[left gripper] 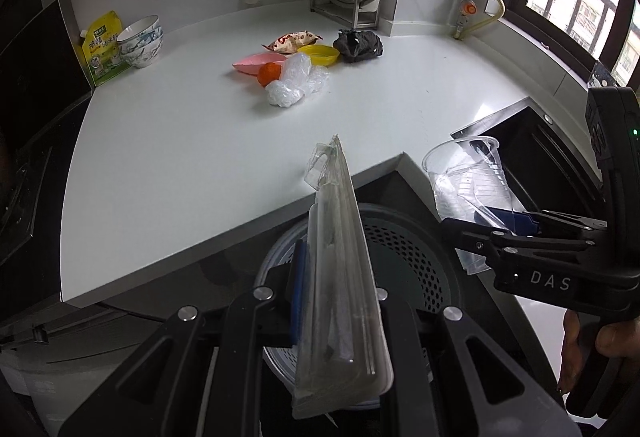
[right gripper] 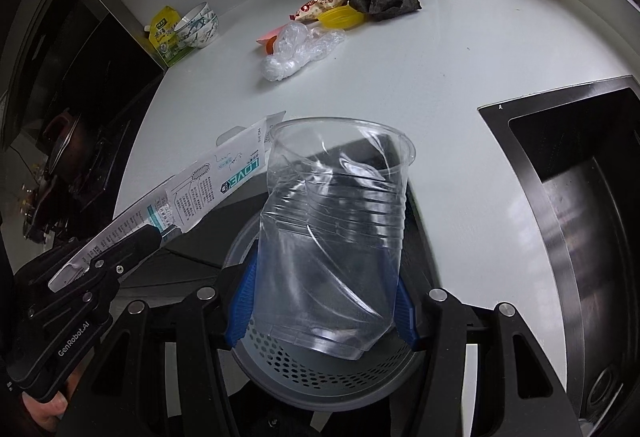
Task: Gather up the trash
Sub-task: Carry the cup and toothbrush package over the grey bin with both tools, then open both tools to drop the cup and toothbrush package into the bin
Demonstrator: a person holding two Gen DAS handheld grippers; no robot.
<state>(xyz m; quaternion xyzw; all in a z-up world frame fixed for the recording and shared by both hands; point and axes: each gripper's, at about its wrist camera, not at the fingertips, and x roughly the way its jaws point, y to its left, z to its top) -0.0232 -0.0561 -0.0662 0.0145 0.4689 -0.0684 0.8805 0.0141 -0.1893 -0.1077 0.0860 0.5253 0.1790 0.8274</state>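
- My left gripper [left gripper: 340, 277] is clamped tight on a flat blister pack [left gripper: 340, 257], clear plastic over a printed card backing, held edge-up between the pads.
- My right gripper [right gripper: 324, 301] has its blue pads pressed against the sides of a crumpled clear plastic cup [right gripper: 336, 237]; the jaws stand partly apart because the cup fills the gap, and its wall is dented inward.
- Both pieces hang just over the perforated grey bin [right gripper: 320, 373], which sits below the front edge of the white countertop [left gripper: 180, 165]. I judge that these two are about to be dropped, but neither has been let go yet.
- Nothing I can see lies in the bin; my own load hides much of its inside, so I can't be sure.
- Left on the counter, bunched well away from me near the back wall: crumpled clear plastic wrap [left gripper: 294, 81], an orange ball-like scrap [left gripper: 268, 73], a pink sheet [left gripper: 256, 61], a yellow lid [left gripper: 319, 54], a printed snack wrapper [left gripper: 292, 40] and a wadded dark rag or bag [left gripper: 357, 45].
- The stacked bowls [left gripper: 141, 40] and the yellow-green pouch [left gripper: 102, 49] beside them look like kitchen goods, not trash, in my judgement.
- So I'd call this early: two items nearly binned, about six to go, likely three more two-handed trips.
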